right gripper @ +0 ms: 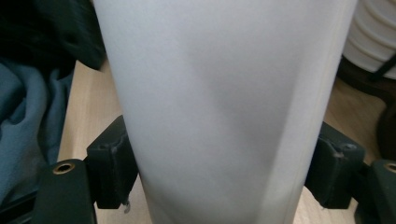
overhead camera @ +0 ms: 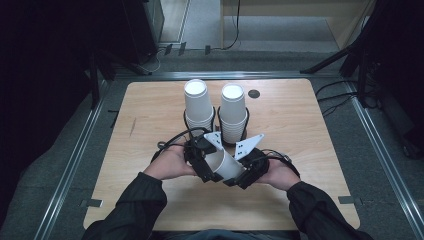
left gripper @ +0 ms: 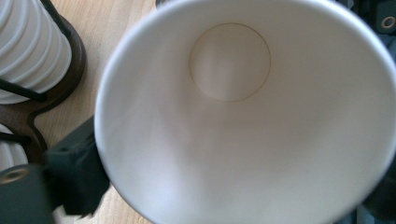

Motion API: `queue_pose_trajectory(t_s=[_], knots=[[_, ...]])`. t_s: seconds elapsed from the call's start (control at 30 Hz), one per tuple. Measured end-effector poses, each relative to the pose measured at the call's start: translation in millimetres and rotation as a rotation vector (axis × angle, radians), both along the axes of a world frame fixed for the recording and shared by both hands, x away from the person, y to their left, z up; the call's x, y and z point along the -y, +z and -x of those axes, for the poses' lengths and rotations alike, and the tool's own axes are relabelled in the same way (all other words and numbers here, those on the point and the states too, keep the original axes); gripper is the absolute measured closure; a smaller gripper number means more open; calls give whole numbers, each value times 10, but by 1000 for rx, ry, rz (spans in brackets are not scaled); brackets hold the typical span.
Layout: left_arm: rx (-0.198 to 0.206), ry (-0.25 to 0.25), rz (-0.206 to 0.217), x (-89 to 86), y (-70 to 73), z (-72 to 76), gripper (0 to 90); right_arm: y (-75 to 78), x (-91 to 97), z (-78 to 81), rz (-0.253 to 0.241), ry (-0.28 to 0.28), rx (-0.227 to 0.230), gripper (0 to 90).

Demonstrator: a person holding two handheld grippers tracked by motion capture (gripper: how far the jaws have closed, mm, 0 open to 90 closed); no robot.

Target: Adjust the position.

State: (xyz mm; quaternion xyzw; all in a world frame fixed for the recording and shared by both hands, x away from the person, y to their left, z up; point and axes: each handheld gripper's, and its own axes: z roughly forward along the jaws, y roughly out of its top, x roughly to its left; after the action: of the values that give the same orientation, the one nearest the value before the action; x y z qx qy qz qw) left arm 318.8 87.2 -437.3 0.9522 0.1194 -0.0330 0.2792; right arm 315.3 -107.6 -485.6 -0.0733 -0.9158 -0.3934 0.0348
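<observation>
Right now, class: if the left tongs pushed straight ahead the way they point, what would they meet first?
Most likely the white paper cup: its open mouth faces the left tongs, and the right tongs clamp its side wall.

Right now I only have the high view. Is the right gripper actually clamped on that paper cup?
Observer: Yes. In the right gripper view, the right gripper has both pads against the wall of the paper cup, one on each side.
Operator: Anything inside the cup?
Observer: No. The left gripper view looks straight into its mouth, and the round bottom is bare.
Operator: Is the left gripper holding it too?
Observer: I can't tell. One black jaw of the left gripper sits outside the rim, right at the wall, but the view doesn't show whether it presses.
</observation>
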Motion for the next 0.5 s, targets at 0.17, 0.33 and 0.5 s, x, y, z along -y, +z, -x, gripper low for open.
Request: queue_pose_trajectory(t_s=[0.17, 0.33, 0.5], knots=[[31, -8, 80, -67, 17, -10, 0, 35, 67, -34, -16, -24, 0, 226], [42, 20, 96, -122, 10, -19, 0, 65, 124, -58, -26, -41, 2, 225], [38, 34, 118, -171, 10, -33, 0, 98, 173, -73, -38, -47, 2, 224]])
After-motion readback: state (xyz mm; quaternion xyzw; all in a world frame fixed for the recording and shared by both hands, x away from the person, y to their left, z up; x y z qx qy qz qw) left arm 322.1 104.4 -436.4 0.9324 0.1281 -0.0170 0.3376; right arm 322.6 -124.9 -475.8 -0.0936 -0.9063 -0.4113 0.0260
